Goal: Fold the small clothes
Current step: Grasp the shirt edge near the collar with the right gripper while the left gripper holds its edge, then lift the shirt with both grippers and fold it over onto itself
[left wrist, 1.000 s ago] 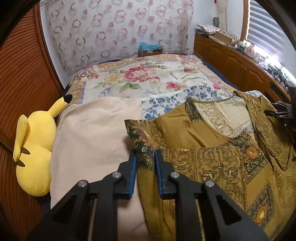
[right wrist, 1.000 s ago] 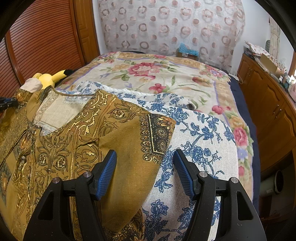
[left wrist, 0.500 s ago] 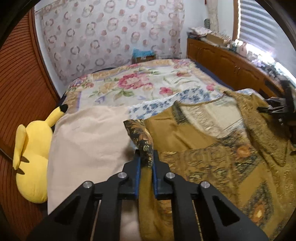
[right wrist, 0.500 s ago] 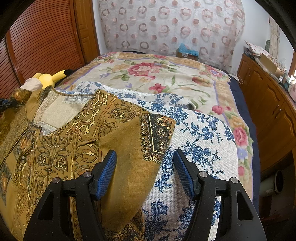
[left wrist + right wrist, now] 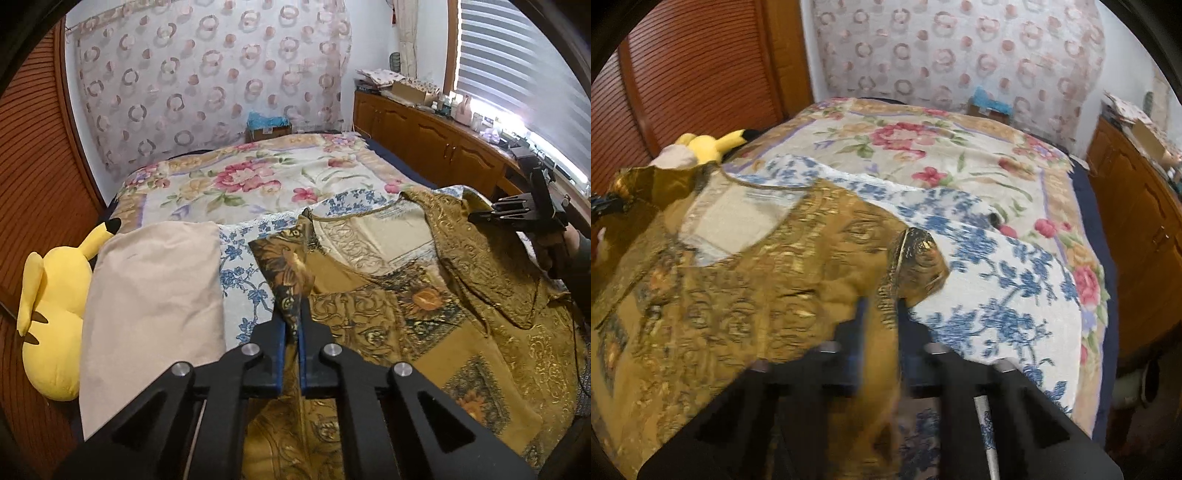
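A gold-brown patterned top [image 5: 424, 306] lies spread on the bed, neckline away from me. My left gripper [image 5: 291, 325] is shut on the dark-banded cuff of its left sleeve [image 5: 288, 269], which stands up pinched between the blue pads. In the right wrist view the same top [image 5: 731, 295] fills the left half, blurred. My right gripper [image 5: 882, 310] is shut on the right sleeve's cuff [image 5: 916, 258], which bunches up above the pads. That right gripper [image 5: 476, 216] also shows at the right edge of the left wrist view, held by a hand.
The top rests on a blue-flowered white cloth [image 5: 997, 295] over a floral bedspread [image 5: 240, 181]. A beige folded cloth [image 5: 155, 295] and a yellow plush toy [image 5: 55, 295] lie at the bed's left. Wooden cabinets [image 5: 443, 147] run along the right; slatted wooden doors [image 5: 701, 74] stand left.
My left gripper closed fully on the left cuff and lifted it, drawing it rightwards. My right gripper, wide open over the right sleeve before, has snapped shut on its cuff.
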`<state>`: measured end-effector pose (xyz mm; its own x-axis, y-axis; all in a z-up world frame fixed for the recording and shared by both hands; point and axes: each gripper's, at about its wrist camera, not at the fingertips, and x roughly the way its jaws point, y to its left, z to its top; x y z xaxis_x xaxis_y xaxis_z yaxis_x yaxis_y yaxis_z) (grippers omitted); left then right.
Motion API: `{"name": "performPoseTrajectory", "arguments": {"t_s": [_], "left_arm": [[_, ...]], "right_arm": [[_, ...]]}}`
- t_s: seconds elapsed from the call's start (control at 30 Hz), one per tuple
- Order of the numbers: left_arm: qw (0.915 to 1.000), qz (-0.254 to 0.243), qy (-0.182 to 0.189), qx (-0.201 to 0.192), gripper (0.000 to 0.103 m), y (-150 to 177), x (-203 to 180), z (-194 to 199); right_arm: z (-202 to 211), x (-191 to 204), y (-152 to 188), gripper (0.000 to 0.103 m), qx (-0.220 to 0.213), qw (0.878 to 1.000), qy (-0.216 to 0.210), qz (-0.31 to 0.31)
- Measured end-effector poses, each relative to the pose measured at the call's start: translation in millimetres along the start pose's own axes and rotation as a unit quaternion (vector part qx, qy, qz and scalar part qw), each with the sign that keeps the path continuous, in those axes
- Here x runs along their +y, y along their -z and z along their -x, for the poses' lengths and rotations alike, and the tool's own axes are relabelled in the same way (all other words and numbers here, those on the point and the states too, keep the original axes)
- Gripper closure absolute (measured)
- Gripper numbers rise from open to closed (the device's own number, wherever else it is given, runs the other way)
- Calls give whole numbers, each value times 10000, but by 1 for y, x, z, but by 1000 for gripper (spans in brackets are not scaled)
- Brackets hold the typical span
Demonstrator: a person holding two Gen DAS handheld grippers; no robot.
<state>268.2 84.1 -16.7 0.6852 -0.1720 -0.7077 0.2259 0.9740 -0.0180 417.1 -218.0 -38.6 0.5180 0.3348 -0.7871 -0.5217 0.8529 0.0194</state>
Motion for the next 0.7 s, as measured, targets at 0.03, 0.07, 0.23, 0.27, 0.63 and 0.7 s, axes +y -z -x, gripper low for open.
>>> {"name": "performPoseTrajectory", "arguments": {"t_s": [0.03,0.07,0.23,0.27,0.63,0.7], "left_arm": [[10000,17,17,-50,102,0,-1,6],[9999,38,29,-111,102,1,-3,13],[9991,96,43,-413,102,12,-9,57],[9989,109,46,-458,102,14,-10,65],[9962,453,-9,-745,102,104,-15,162],[9963,467,-79,-720,102,125,-19,170]], "right_arm": [[6,3,0,98,-97,9999,25,17],[12,6,0,99,-200,9998,28,32],[67,20,7,100,-823,9966,-107,-5],[78,23,10,100,-916,9957,-113,-10],[190,69,99,100,-1326,9905,-349,47],[203,77,124,100,-1291,9910,-361,36]]}}
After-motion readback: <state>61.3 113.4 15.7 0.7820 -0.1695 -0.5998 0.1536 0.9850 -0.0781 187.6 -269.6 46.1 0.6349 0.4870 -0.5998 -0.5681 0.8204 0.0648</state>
